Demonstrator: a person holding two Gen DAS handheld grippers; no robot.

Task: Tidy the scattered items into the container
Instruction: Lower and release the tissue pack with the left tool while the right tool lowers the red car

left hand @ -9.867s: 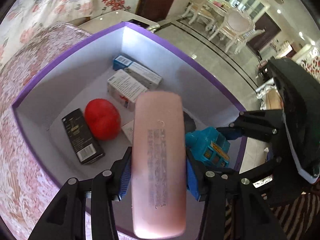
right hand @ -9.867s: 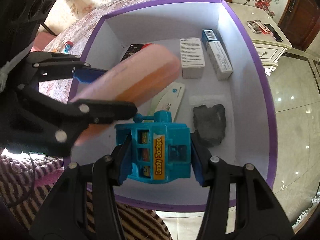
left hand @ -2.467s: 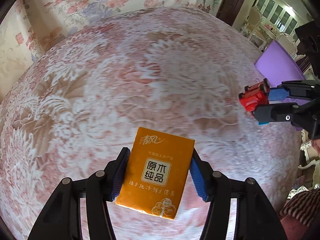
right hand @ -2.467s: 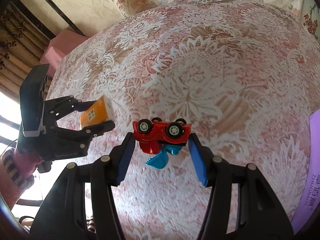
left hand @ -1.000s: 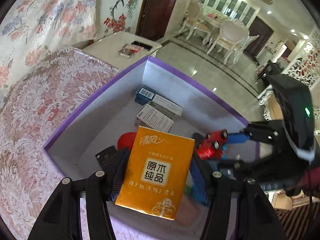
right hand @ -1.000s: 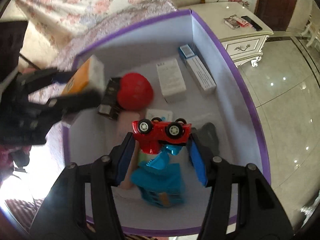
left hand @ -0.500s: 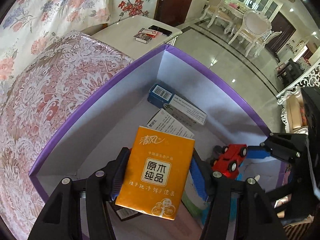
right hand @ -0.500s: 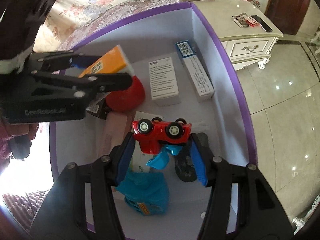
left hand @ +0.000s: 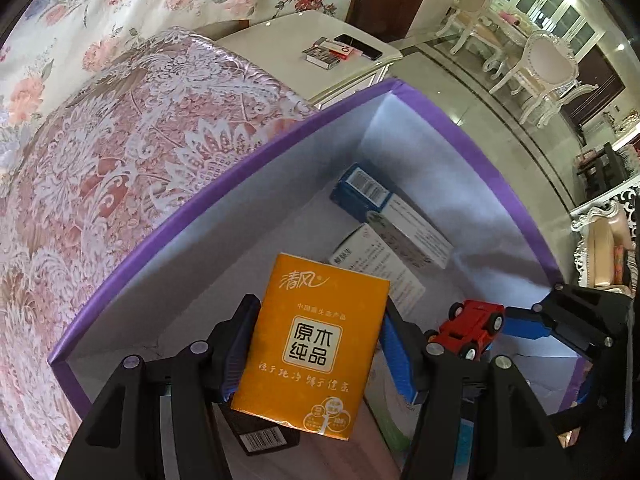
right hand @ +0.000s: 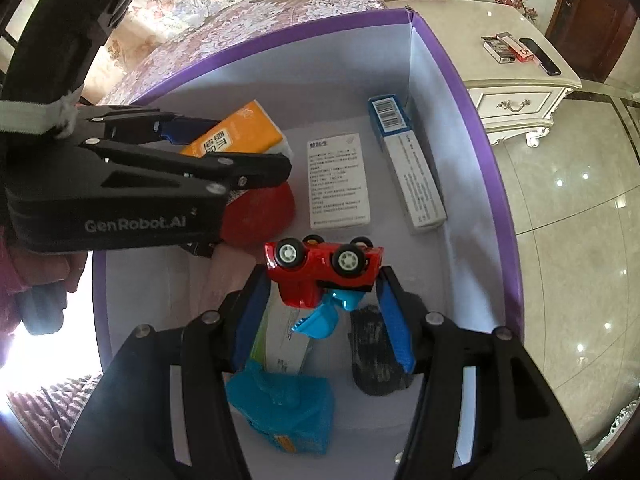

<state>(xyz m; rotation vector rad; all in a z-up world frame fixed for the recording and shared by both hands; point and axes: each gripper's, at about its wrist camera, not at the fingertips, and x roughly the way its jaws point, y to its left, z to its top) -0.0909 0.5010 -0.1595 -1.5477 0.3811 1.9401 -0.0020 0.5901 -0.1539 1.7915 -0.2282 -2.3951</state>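
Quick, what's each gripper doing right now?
Left gripper: shut on the tissue pack.
Right gripper: shut on the toy car.

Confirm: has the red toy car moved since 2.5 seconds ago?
Yes. The red toy car, held in the right gripper, travelled from above the floral bedspread to over the purple box.

Daylight is washing over both of my views, bright and even. Ceiling lamps are throwing small glare spots on the polished floor [right hand: 580, 208]. A blown-out white patch is burning at the lower left of my right view. The fisheye is bending every edge into a dark rim. The box wall [left hand: 472, 184] is shading its own inside. Focus is holding sharp.
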